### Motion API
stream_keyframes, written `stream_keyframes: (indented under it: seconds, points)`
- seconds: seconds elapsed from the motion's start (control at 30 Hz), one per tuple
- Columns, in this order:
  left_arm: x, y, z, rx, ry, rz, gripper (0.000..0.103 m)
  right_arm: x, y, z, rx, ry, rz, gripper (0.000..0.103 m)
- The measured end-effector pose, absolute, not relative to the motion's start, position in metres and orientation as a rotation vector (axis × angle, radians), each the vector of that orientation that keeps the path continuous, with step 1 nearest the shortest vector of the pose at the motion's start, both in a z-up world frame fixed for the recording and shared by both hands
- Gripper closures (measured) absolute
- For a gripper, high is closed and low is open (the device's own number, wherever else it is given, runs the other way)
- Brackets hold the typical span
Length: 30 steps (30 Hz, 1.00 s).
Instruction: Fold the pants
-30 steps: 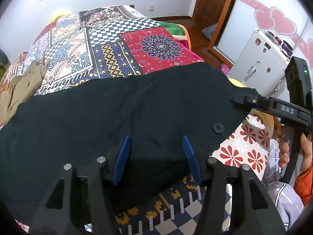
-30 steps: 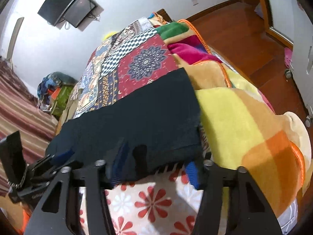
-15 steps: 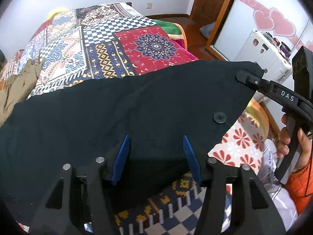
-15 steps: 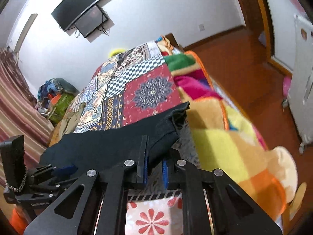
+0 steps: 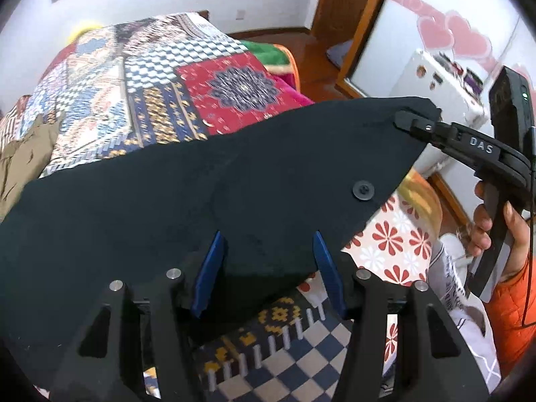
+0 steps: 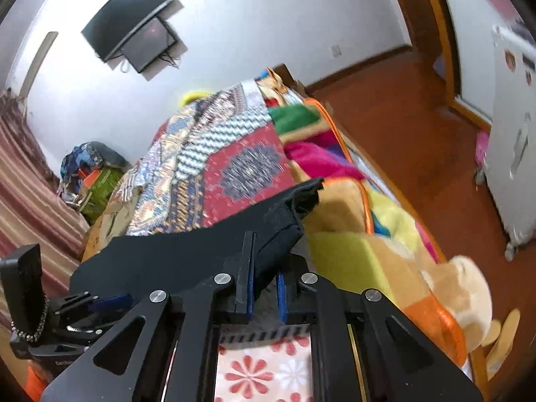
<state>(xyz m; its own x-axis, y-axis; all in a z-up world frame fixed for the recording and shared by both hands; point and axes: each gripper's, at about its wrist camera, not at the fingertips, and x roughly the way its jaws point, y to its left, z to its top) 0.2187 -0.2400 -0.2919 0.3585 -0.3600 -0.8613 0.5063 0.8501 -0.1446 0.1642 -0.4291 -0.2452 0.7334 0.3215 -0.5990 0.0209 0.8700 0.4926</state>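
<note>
Overhead, black pants (image 5: 234,181); buttoned, taut.

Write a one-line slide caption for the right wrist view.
Right claw shut on a corner of the black pants, lifting it over the patchwork bedspread.

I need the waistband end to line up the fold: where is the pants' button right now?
In the left wrist view the button sits right of centre on the black pants, near their raised right edge, below the right gripper and above the flowered sheet.
</note>
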Motion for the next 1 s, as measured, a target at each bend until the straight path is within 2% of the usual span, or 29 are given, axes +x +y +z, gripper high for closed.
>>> stream_keyframes:
  seconds: [0.33, 0.6, 0.83, 1.0]
  points:
    - [0.219, -0.157, -0.239, 0.062, 0.91, -0.389, 0.047, 0.175, -0.366, -0.18, 0.311, 0.611, 0.274, 0.094]
    - [0.207, -0.076, -0.222, -0.022, 0.841, -0.26, 0.046, 0.201, -0.286, -0.158, 0.232, 0.574, 0.416, 0.094]
    - [0.188, -0.018, -0.229, -0.086, 0.83, -0.18, 0.046, 0.22, -0.207, -0.172, 0.149, 0.644, 0.544, 0.094]
    - [0.176, 0.014, -0.24, -0.131, 0.845, -0.137, 0.046, 0.219, -0.154, -0.207, 0.08, 0.767, 0.648, 0.094]
